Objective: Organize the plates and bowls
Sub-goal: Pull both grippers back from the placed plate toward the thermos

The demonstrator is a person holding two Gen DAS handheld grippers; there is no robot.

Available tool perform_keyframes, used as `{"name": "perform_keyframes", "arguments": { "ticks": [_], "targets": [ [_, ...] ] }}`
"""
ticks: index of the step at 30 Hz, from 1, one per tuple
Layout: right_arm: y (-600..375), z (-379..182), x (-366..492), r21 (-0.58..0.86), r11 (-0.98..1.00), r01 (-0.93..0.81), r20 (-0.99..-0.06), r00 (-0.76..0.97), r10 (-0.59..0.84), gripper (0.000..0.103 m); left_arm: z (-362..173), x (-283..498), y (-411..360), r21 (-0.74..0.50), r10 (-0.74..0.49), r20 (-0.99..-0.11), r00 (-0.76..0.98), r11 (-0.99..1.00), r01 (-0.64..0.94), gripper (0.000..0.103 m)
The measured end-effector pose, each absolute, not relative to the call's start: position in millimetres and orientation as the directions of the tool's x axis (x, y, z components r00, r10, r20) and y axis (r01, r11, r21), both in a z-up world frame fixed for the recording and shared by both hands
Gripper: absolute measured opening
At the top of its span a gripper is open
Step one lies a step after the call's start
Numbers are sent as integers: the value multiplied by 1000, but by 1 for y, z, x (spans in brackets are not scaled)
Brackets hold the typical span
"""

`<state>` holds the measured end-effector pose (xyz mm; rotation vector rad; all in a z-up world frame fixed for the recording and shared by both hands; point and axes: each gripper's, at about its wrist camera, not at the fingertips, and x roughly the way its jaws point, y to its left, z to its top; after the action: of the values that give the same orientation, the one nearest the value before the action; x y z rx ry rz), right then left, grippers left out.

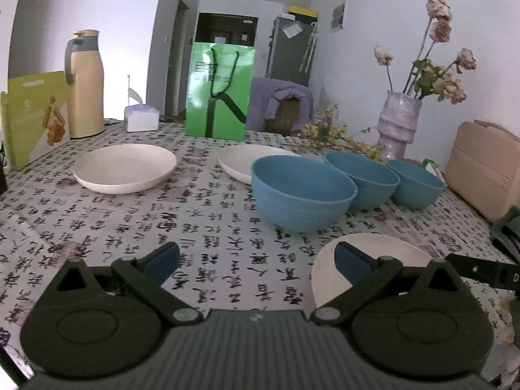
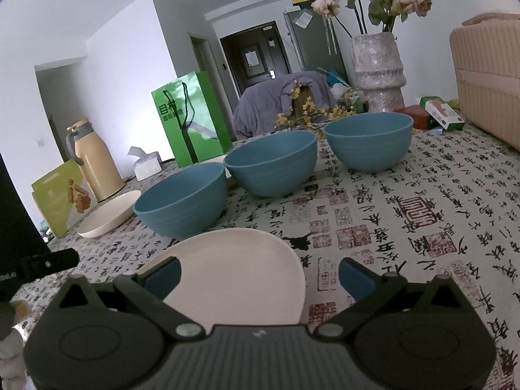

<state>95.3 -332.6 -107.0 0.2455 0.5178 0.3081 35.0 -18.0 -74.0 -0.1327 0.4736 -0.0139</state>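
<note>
Three blue bowls stand in a row on the table: near (image 1: 302, 191) (image 2: 182, 200), middle (image 1: 364, 178) (image 2: 271, 162), far (image 1: 417, 182) (image 2: 369, 141). Three cream plates lie around them: one at the left (image 1: 125, 167) (image 2: 105, 216), one behind the near bowl (image 1: 240, 161), and one closest to me (image 1: 377, 253) (image 2: 234, 269). My left gripper (image 1: 256, 260) is open and empty above the cloth, left of the closest plate. My right gripper (image 2: 260, 276) is open and empty, its left finger over that plate.
A green gift bag (image 1: 219, 91), a thermos (image 1: 83, 84), a tissue box (image 1: 141, 117) and a yellow-green box (image 1: 32, 117) stand at the far edge. A vase of dried flowers (image 1: 398, 120) and a tan bag (image 1: 484, 169) stand at the right.
</note>
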Motion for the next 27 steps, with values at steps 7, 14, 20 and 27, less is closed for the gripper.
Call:
{"name": "perform_keyframes", "arguments": {
  "ticks": [7,14,20,27],
  "targets": [
    [-327,-101,93,308,922,-234,-434,828,355,103,-68,27,0,-126,-1,-457,889,990,-64,103],
    [-319,-95,92,313,919,-238,-419,834,359,103,-57,20,9,-125,15,-448,894,989,-79,103],
    [-309,-87,92,307,918,-252,-408,837,366,103,-47,15,16,-119,27,-432,902,989,-87,103],
    [-299,-78,94,301,919,-255,-410,836,366,103,-42,13,30,-123,36,-420,907,988,-97,103]
  ]
}}
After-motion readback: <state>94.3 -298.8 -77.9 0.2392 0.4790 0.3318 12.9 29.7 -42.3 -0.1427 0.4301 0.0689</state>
